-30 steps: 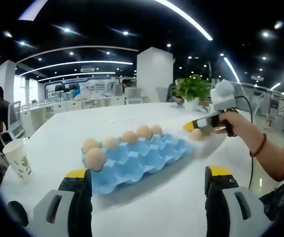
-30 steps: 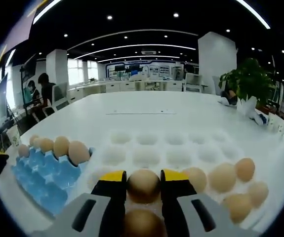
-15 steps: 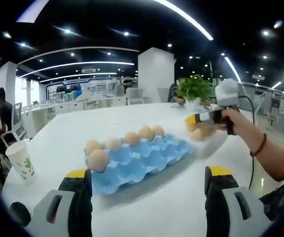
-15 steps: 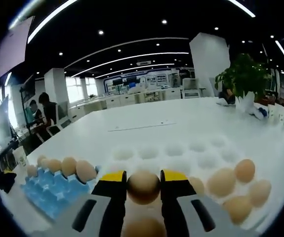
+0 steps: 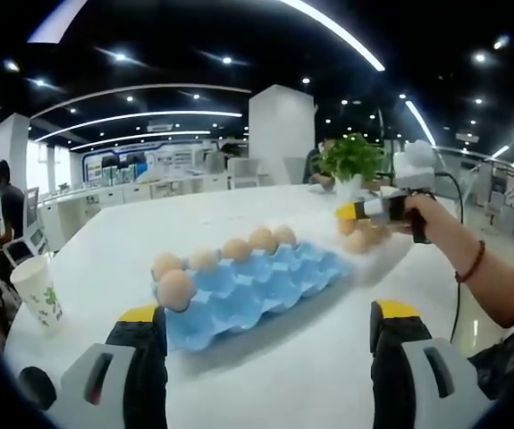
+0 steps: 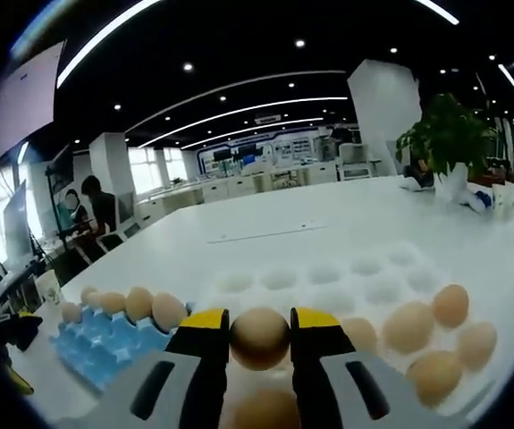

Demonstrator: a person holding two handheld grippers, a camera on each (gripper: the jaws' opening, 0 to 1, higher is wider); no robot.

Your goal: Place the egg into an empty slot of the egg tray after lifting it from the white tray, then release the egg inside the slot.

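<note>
Egg [image 6: 259, 337] in right tongs [image 6: 259, 340], raised higher

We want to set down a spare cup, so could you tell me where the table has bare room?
Bare table lies between the blue egg tray and the left gripper, and beyond the white tray. Crowded: the blue tray's far row of eggs and the white tray's near right side.

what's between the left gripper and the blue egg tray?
Bare white tabletop, in the left gripper view. The left gripper is open and empty just short of the blue egg tray; nothing lies on that strip.
</note>
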